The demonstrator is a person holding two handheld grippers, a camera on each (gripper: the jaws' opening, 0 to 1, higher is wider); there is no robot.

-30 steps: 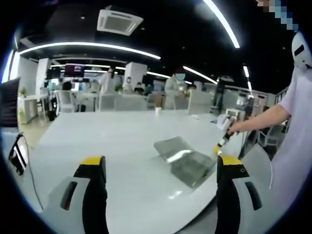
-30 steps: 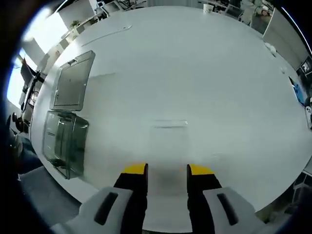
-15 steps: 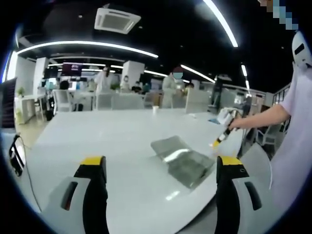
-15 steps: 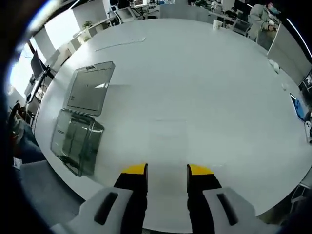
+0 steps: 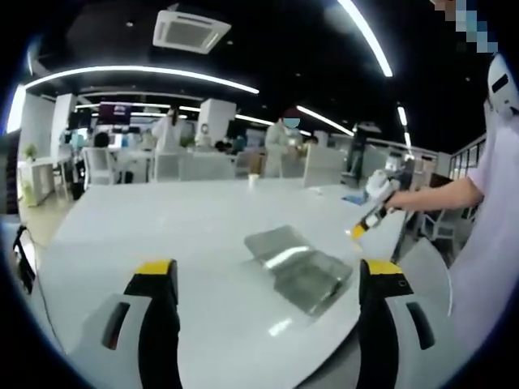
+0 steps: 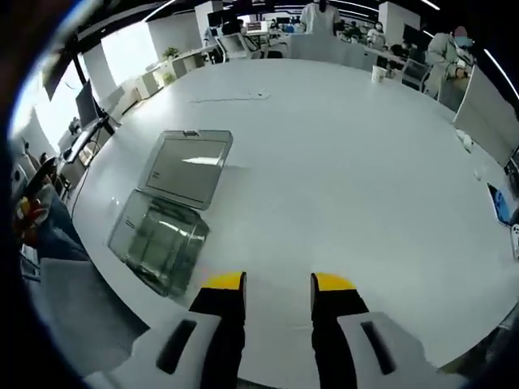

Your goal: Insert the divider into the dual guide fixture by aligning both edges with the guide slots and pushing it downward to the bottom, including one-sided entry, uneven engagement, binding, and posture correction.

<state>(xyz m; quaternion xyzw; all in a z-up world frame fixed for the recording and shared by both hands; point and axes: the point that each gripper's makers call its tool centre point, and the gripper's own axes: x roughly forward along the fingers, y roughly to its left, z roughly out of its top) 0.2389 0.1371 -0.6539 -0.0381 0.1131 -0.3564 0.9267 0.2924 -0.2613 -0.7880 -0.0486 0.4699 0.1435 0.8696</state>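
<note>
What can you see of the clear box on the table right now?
The clear box looks like transparent plastic, rectangular, with faint ribbing on its walls. Its lid is swung fully open and lies flat on the white table beside it, a small latch tab at its far edge. The box sits near the table's edge. Neither gripper touches it. In the left gripper view it appears with the lid behind it.

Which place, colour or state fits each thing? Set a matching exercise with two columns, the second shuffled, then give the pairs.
Column one:
1. box
2. lid
3. cup
4. left gripper

Column two:
A. far across the table
B. flat on the table, beyond the box
C. open, holding nothing
D. clear, at the near table edge

Pairs: 1-D, 2-B, 3-A, 4-C
</note>
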